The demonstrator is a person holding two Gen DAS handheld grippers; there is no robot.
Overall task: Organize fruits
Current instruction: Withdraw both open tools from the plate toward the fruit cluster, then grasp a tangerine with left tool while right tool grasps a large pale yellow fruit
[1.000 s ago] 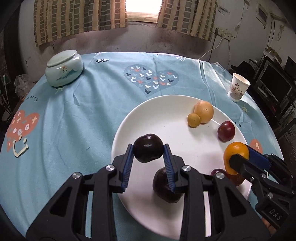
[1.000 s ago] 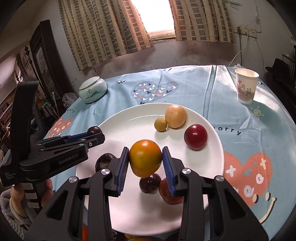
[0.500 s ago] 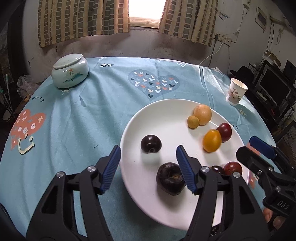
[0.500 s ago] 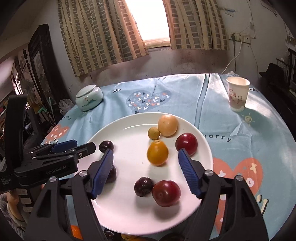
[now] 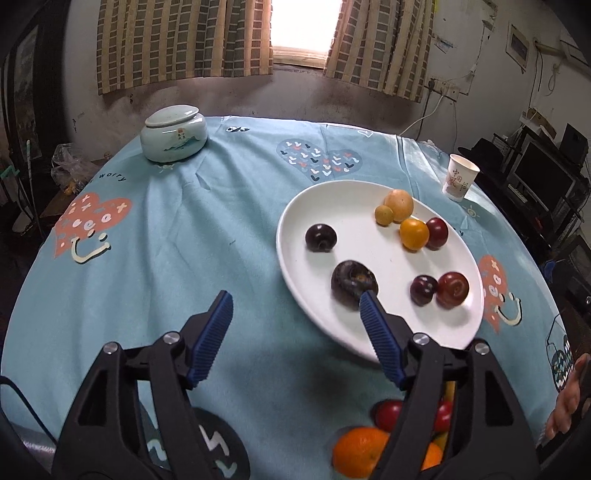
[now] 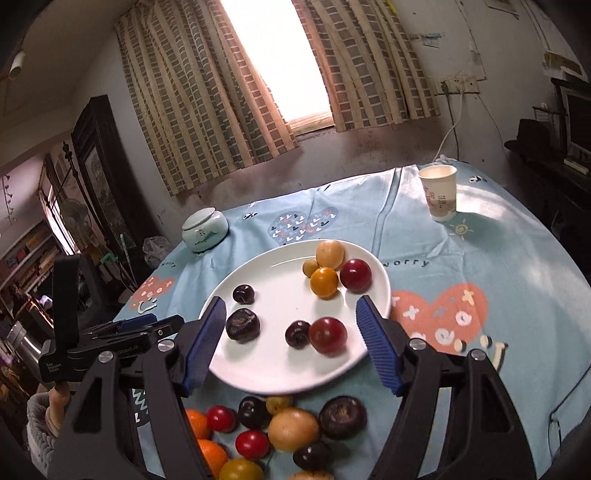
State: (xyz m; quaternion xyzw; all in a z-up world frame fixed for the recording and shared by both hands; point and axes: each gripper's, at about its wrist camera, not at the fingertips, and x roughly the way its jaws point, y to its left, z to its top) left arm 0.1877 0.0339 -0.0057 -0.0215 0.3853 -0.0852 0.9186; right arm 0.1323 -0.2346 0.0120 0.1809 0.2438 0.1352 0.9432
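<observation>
place: lived-in home | signs: checked curtains (image 6: 207,110); heart-print tablecloth (image 5: 177,236); lidded ceramic jar (image 5: 173,133)

- The left wrist view looks forward and steeply down along its own blue pads (image 5: 212,334), over the blue tablecloth (image 5: 177,258), toward the curtained window (image 5: 299,29).
- The white plate (image 5: 291,236) lies right of centre there, near the lens.
- The right wrist view faces the same window (image 6: 273,59) at a shallower tilt, so more wall shows.
- Here the plate (image 6: 258,365) sits centred between the pads.
- Both views share the plate, the lidded jar (image 5: 173,133) (image 6: 205,229) and the paper cup (image 5: 460,177) (image 6: 439,192).
</observation>
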